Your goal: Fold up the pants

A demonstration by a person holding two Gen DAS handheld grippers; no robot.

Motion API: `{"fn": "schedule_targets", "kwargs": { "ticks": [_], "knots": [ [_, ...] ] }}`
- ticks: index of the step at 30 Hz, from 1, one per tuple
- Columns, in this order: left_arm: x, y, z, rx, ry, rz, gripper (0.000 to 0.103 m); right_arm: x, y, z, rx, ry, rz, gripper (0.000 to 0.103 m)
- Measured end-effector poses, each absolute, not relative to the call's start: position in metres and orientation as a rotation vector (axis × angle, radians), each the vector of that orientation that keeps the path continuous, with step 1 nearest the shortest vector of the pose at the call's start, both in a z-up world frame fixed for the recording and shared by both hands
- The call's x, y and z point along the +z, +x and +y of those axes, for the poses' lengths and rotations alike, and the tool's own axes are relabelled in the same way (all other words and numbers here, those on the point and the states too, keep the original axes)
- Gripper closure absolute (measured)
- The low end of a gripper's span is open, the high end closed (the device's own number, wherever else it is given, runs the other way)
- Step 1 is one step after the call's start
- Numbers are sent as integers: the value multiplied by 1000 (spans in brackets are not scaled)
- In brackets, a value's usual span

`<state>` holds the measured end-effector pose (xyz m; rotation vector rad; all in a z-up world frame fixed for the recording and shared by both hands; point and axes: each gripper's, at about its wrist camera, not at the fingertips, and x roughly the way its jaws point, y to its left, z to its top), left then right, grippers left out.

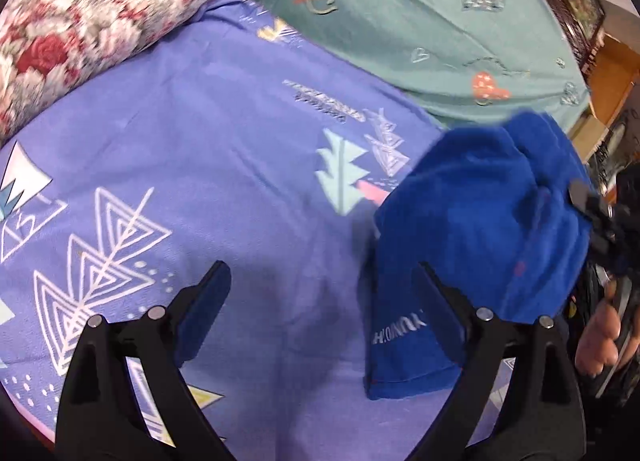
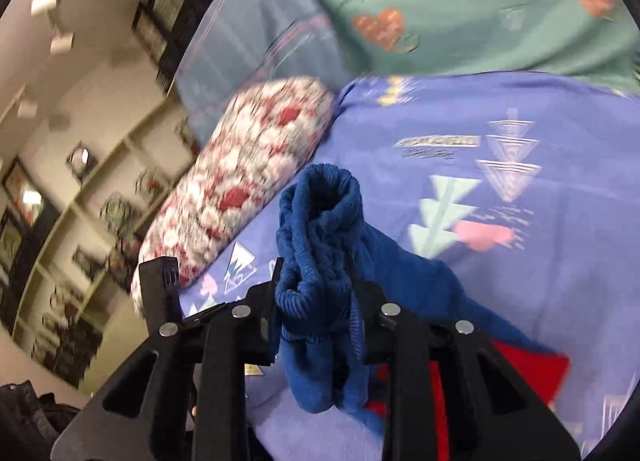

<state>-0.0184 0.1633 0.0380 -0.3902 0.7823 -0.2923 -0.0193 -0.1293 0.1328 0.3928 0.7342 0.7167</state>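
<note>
The blue pants [image 1: 480, 229] hang bunched at the right of the left wrist view, above the purple patterned bedsheet [image 1: 224, 149]. My left gripper [image 1: 324, 281] is open and empty over the sheet, just left of the pants. My right gripper [image 2: 316, 281] is shut on the pants' ribbed waistband [image 2: 320, 229], which bunches up between its fingers; the rest of the cloth trails down to the right. It shows at the right edge of the left wrist view [image 1: 592, 217], with a hand behind it.
A floral pillow [image 1: 80, 21] lies at the sheet's far left. A teal blanket with hearts [image 1: 420, 13] lies beyond. A red cloth [image 2: 528, 373] lies under the pants. Shelves and a wall [image 2: 72, 141] stand past the bed's edge.
</note>
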Motion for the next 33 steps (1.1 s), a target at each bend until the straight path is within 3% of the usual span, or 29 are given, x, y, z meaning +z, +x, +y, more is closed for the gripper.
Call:
{"fn": "schedule_targets", "kwargs": {
  "ticks": [5,9,11,14,20,23,26,30,33],
  "knots": [
    [53,-13,111,-391,-304,790,10,57,-74,-224,478,673,765,74],
    [53,-8,65,-462,-211,825,10,-37,-81,-264,303,828,929,73],
    [49,-10,37,-530,-147,862,10,-54,-78,-263,321,820,979,63],
    [39,-24,-5,-632,0,900,10,-33,-83,-269,277,706,944,46],
    [-1,-41,-35,-723,98,1005,10,42,-79,-274,337,567,718,45],
    [-22,-37,-32,-723,64,1046,9,34,-44,-239,538,585,800,35],
    [-27,-41,-28,-730,48,1027,9,-31,-14,-231,420,582,1044,33],
    [-6,-53,-8,-775,-10,963,9,2,-23,-226,414,499,977,34],
    [-2,-59,-3,-801,-10,957,2,42,-20,-206,544,460,890,34]
  ]
}}
